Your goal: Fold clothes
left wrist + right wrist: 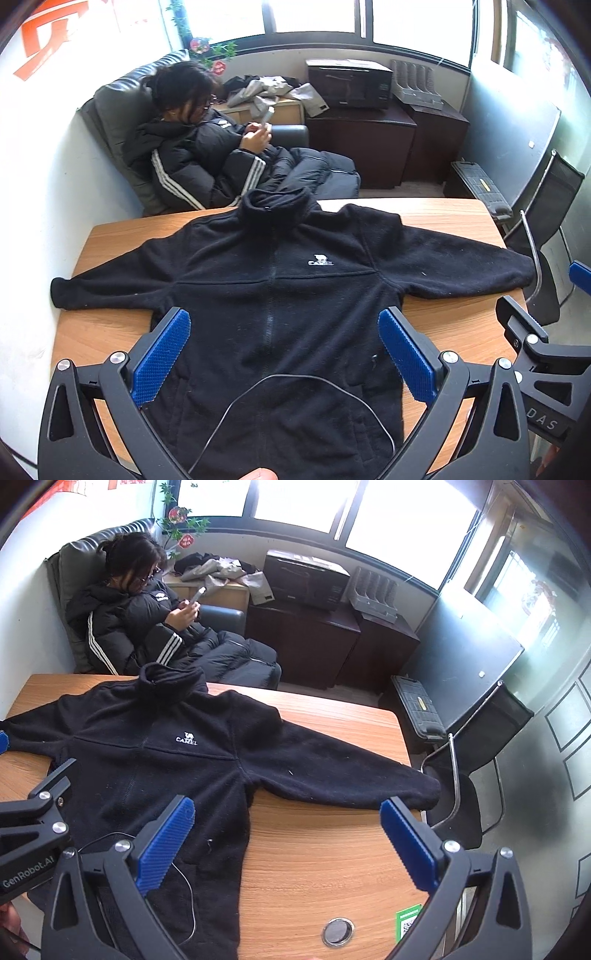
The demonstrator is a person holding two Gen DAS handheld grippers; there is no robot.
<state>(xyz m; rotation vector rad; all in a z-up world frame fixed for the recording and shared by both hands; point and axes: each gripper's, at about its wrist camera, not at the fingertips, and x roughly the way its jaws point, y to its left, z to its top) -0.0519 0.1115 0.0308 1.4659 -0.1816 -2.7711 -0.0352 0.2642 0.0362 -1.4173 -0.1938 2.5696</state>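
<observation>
Black fleece jacket (273,280) spread flat, front up, on wooden desk (454,218); zip closed, collar toward 12 o'clock, hem toward 6 o'clock. White "CAMEL" logo (320,260) on chest. Sleeves stretched out toward 9 and 3 o'clock; cuff at 3 o'clock (424,790) reaching the desk edge.

Left tongs (283,354) spread wide above lower body of jacket, blue pads (162,354) flanking the torso, holding nothing. Thin dark cable (295,380) looping over the hem area between the fingers.

Right tongs (287,843) likewise wide, empty, poised over bare desk just right of jacket body, below the 3 o'clock sleeve; left pad over jacket's side edge. Contact with fabric: cannot tell.

On desk near 6 o'clock in right wrist view: round metal grommet (337,931) and green sticker (406,921).

Beyond desk at 11 o'clock: seated person (199,155) in black puffer jacket on dark sofa (114,110), phone (266,116) in hands. Black chair (472,775) at 3 o'clock beside desk.
</observation>
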